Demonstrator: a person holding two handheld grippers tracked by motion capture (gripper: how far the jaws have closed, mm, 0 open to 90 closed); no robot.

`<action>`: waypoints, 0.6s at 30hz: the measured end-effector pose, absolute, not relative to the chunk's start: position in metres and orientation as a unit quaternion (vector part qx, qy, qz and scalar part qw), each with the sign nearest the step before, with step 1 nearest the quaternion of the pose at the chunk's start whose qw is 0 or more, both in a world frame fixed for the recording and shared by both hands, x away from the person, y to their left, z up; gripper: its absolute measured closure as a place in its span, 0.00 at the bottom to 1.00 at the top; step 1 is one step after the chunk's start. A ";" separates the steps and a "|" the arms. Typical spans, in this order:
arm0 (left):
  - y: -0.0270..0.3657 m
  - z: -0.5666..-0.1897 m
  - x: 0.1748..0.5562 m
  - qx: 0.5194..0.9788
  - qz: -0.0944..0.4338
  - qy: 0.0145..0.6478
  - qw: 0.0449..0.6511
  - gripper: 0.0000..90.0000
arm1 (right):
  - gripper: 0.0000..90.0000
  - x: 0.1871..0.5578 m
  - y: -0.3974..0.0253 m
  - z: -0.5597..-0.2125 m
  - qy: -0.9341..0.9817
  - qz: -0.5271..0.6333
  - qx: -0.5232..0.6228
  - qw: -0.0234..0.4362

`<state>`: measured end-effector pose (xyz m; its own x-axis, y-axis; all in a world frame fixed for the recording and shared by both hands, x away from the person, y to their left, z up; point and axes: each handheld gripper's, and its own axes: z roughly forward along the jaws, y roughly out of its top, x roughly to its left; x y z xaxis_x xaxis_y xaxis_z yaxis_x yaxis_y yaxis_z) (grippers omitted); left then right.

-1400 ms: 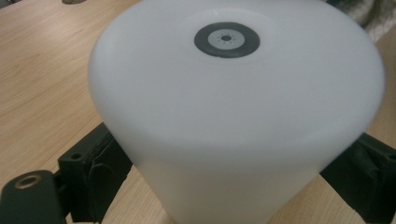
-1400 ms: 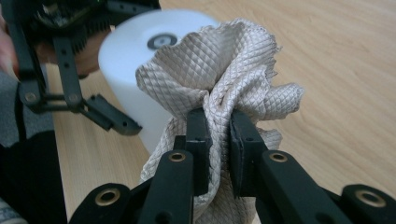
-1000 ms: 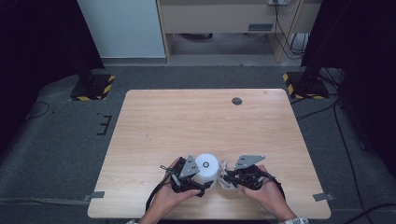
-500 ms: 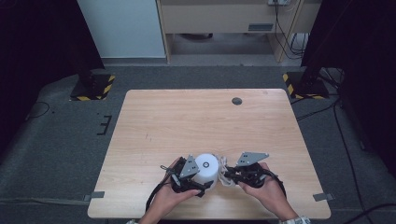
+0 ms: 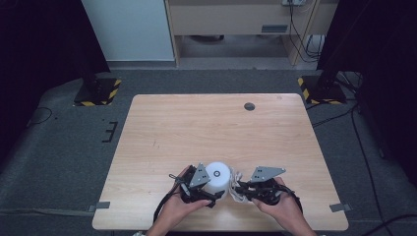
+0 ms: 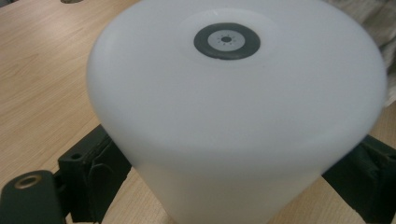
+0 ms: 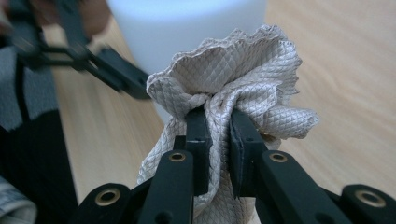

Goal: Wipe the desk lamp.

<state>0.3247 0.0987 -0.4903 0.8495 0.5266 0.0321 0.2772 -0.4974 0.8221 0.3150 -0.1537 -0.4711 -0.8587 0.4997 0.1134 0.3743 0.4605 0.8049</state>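
Note:
A white cylinder point(image 5: 218, 178) with a small dark ring on its top point(image 6: 227, 40) stands near the table's front edge. My left gripper point(image 5: 209, 194) is shut on it, its black jaws pressed on either side of the cylinder's base point(image 6: 219, 196). My right gripper point(image 5: 238, 191) is shut on a bunched beige quilted cloth point(image 7: 233, 79), which rises above the jaws in folds. The cloth point(image 5: 237, 183) sits against the cylinder's right side. In the right gripper view the white cylinder point(image 7: 187, 23) stands just behind the cloth, with the left gripper's jaw point(image 7: 116, 70) beside it.
The wooden table point(image 5: 196, 128) stretches open beyond the hands. A small dark round grommet point(image 5: 249, 106) sits near its far right edge. Black stands with yellow-striped bases point(image 5: 96, 91) rest on the grey floor behind the table.
The cylinder, cloth and both grippers have drifted slightly to the right along the front edge. Both grips are unchanged.

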 end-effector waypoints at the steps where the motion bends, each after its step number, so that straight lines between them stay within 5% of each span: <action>1: 0.099 -0.490 0.325 0.854 0.141 0.235 0.443 0.08 | 0.89 0.315 -0.154 -0.471 0.852 0.452 0.257 0.069; 8: 0.099 -0.490 0.325 0.854 0.141 0.235 0.442 0.08 | 0.89 0.322 -0.154 -0.462 0.847 0.457 0.257 0.080; 18: 0.099 -0.490 0.325 0.854 0.141 0.235 0.442 0.08 | 0.89 0.324 -0.148 -0.500 0.861 0.425 0.275 0.057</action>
<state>0.3247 0.0991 -0.4900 0.8498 0.5261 0.0330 0.2774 -0.4996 0.8207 0.3245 -0.1483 -0.4996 -0.8423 0.5216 0.1359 0.4250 0.4877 0.7625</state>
